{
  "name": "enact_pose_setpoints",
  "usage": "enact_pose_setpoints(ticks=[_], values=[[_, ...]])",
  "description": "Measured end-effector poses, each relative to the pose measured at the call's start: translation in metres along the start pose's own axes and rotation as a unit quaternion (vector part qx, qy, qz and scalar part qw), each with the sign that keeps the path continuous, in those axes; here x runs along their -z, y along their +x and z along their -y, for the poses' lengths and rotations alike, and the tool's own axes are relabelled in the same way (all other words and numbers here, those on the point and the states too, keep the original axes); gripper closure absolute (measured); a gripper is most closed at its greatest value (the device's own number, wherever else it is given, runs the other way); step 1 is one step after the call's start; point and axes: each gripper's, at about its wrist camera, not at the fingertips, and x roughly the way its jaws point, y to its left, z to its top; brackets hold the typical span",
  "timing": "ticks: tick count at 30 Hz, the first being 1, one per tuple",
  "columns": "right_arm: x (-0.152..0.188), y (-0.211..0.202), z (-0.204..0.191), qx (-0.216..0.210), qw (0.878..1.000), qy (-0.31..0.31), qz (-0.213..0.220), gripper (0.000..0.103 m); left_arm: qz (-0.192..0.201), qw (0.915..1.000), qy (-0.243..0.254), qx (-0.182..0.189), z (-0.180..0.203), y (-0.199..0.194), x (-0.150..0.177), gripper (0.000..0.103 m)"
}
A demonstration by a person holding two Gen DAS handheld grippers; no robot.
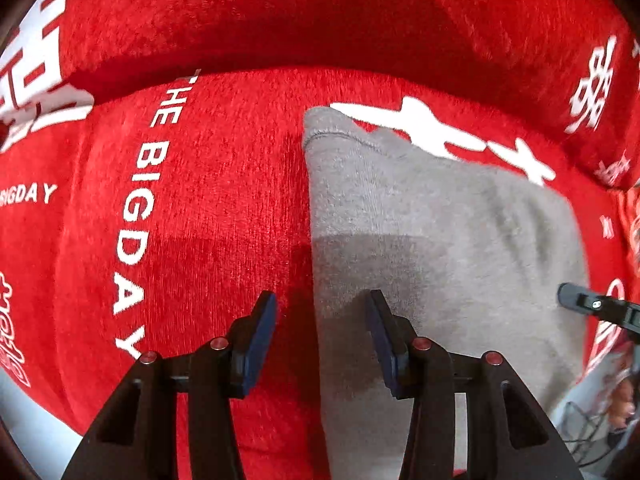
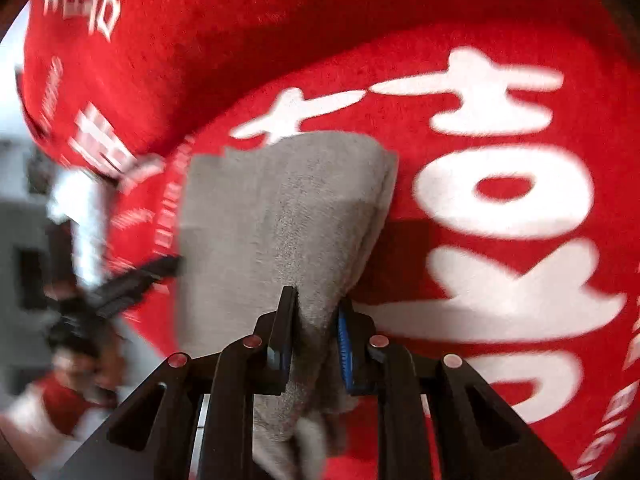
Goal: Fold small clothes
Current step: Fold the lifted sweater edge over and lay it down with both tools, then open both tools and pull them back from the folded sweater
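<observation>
Right fingers (image 2: 297, 320) pinch a grey cloth (image 2: 280, 208) on a red cover (image 2: 500, 128); left fingers (image 1: 264, 332) hover apart, empty. Mid-fold; carry the edge across next.

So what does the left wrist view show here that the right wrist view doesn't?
Left wrist only: the left gripper open over the grey garment's left edge, and the words THE BIG DAY. Right wrist only: the right gripper clamped on a bunched fold of the garment. Both: the garment lying on the red printed cover, and the other gripper at the frame's edge.
</observation>
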Motion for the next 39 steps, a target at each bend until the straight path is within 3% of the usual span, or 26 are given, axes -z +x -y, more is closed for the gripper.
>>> enact_pose_setpoints(ticks=[2,5,10,15,19,27,39], values=[[-0.001,0.013,0.012,0.053,0.998,-0.013,-0.007,0.083,0.008,0.9999,0.007,-0.011,0.002,0.002,0.003,0.048],[0.000,0.018,0.038,0.047,0.999,0.023,-0.016,0.081,0.018,0.9993,0.017,-0.027,0.008,0.005,0.004,0.037],[0.009,-0.005,0.027,0.060,0.997,0.042,-0.008,0.081,0.014,0.9984,0.021,-0.051,0.009,-0.008,0.006,0.037],[0.033,-0.025,0.001,0.016,0.998,0.053,-0.002,0.082,0.002,0.9988,0.014,-0.047,0.008,-0.024,0.026,0.037],[0.050,-0.020,-0.026,0.007,0.999,0.039,-0.012,0.083,-0.021,0.9982,0.005,-0.056,0.009,-0.020,0.047,0.037],[0.061,0.018,-0.025,0.063,0.996,0.041,-0.056,0.099,-0.030,0.9975,-0.019,-0.061,0.006,-0.021,0.056,0.037],[0.062,0.020,-0.030,0.080,0.992,0.059,-0.080,0.099,-0.049,0.9965,-0.024,-0.064,0.008,-0.028,0.059,0.037]])
